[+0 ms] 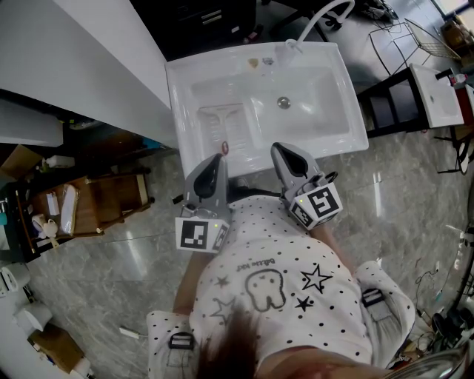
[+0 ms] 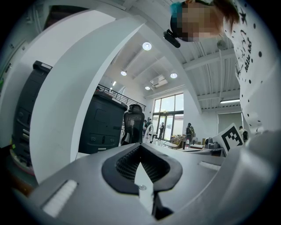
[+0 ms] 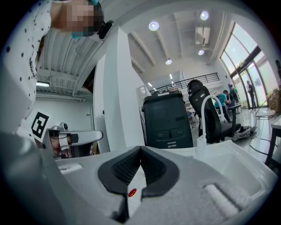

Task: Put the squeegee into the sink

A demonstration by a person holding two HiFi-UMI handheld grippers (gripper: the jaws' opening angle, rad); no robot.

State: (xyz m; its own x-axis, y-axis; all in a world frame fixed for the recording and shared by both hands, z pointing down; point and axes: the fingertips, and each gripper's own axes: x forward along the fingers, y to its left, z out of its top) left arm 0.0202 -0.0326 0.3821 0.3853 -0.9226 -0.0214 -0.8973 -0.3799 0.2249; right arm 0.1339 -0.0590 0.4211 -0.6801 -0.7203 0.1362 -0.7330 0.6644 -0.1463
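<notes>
The white sink (image 1: pixel 351 111) stands just ahead of me, with a drain (image 1: pixel 284 102) in the middle of the basin. A pale squeegee (image 1: pixel 222 122) lies in the basin's left part, its handle toward the front rim, where a small red spot (image 1: pixel 224 148) shows. My left gripper (image 1: pixel 215 158) hovers at the front rim right by that handle end, shut and holding nothing. My right gripper (image 1: pixel 281 149) is level with it over the rim further right, also shut and holding nothing. In the gripper views the left gripper (image 2: pixel 140 147) and right gripper (image 3: pixel 140 149) have their pads meeting at the tips.
A white curved faucet (image 1: pixel 326 15) rises at the sink's back edge and shows as the faucet (image 3: pixel 206 114) on the right. A black cabinet (image 3: pixel 167 118) stands behind, a white panel (image 1: pixel 81 59) to the left, a wooden shelf (image 1: pixel 96 203) lower left, a wire rack (image 1: pixel 404 44) at right.
</notes>
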